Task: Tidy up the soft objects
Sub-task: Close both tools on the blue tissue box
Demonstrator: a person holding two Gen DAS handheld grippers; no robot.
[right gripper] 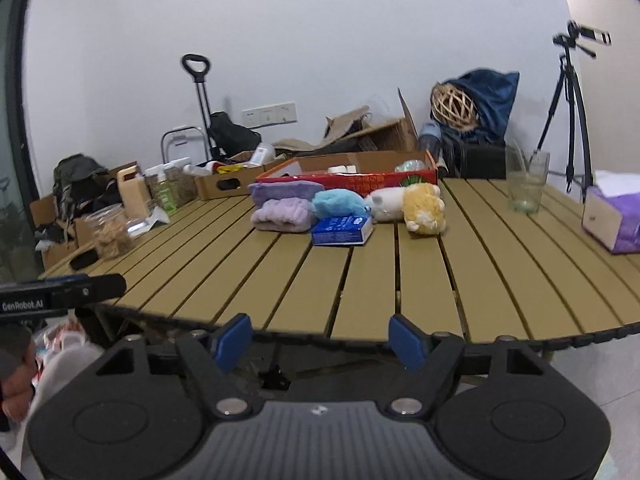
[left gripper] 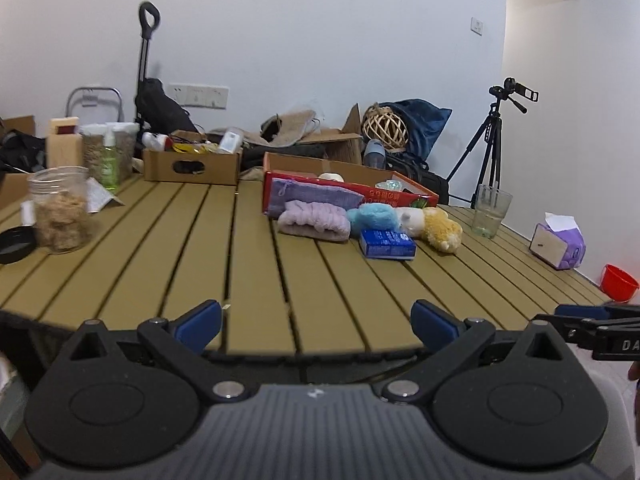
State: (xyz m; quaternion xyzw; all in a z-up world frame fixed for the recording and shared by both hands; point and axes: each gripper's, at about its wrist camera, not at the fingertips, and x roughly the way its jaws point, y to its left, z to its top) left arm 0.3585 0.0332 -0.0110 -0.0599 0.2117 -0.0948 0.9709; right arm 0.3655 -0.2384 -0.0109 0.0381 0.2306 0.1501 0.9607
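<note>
Soft things lie in a row on the slatted table in front of a red cardboard box [left gripper: 400, 196] [right gripper: 360, 180]: a folded lilac towel [left gripper: 314, 222] [right gripper: 284, 214], a purple pouch [left gripper: 312, 196] [right gripper: 284, 191], a blue plush [left gripper: 374, 216] [right gripper: 338, 202], a white plush [left gripper: 410, 220] [right gripper: 386, 202] and a yellow plush [left gripper: 440, 230] [right gripper: 424, 208]. A blue packet [left gripper: 386, 244] [right gripper: 342, 230] lies in front of them. My left gripper [left gripper: 318, 326] is open and empty at the table's near edge. My right gripper [right gripper: 322, 344] is open and empty, just off the near edge.
A glass jar [left gripper: 60, 208] [right gripper: 110, 232] and a black lid [left gripper: 14, 244] stand at the left. A drinking glass [left gripper: 490, 210] [right gripper: 526, 182] and a purple tissue pack [left gripper: 560, 246] [right gripper: 612, 216] stand at the right. Cardboard boxes, bags and a tripod [left gripper: 494, 144] are behind.
</note>
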